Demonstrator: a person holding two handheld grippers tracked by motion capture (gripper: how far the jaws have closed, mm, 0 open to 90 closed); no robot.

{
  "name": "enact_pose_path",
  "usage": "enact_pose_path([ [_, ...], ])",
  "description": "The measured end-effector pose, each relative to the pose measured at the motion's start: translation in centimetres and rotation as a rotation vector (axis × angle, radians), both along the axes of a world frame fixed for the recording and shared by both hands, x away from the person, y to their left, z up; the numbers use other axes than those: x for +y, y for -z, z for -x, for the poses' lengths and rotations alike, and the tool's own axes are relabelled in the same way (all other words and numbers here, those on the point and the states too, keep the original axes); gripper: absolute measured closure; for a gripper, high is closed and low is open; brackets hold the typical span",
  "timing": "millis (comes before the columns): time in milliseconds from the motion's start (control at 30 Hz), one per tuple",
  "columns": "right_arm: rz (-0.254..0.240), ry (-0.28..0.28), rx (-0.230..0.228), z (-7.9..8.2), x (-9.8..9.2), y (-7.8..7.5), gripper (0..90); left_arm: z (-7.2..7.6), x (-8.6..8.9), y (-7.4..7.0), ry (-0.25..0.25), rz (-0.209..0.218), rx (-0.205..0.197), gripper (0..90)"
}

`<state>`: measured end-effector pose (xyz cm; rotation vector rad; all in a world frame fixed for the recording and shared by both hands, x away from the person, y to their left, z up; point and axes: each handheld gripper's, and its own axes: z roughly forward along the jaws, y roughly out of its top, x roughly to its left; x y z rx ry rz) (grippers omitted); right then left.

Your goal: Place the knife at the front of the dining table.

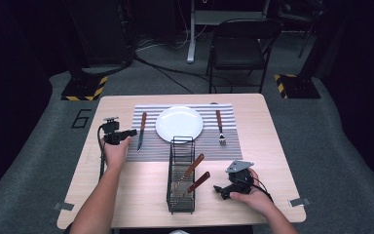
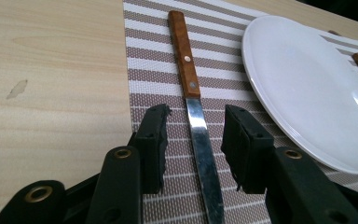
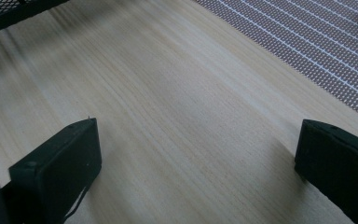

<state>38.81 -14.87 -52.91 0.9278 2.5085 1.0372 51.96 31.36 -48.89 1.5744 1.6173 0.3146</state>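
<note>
In the high view we see the plate in the middle of the striped mat, with a knife just left of the plate and a fork just right of it. Nearer to us than the plate stands a wire basket with two wooden-handled pieces leaning inside. The left gripper is at the knife; the right gripper rests on the bare table, right of the basket. In the left gripper view the jaws stand released, one on each side of the blade, not touching it. We judge that the knife is being placed or taken; to do this well, we should keep the jaws level and not push the knife toward the plate. In the right gripper view the jaws are wide apart over bare wood, grasping nothing.
</note>
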Motion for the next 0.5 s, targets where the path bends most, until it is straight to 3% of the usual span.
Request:
enact_pose_path([
  [300,-0.001,0.002,0.002,0.0,0.0,0.0,0.0,2.4,0.2,-1.3,0.066,-0.044,-0.036,56.0],
  [500,-0.001,0.002,0.002,0.0,0.0,0.0,0.0,3.9,0.2,-1.6,0.103,-0.109,-0.054,52.7],
])
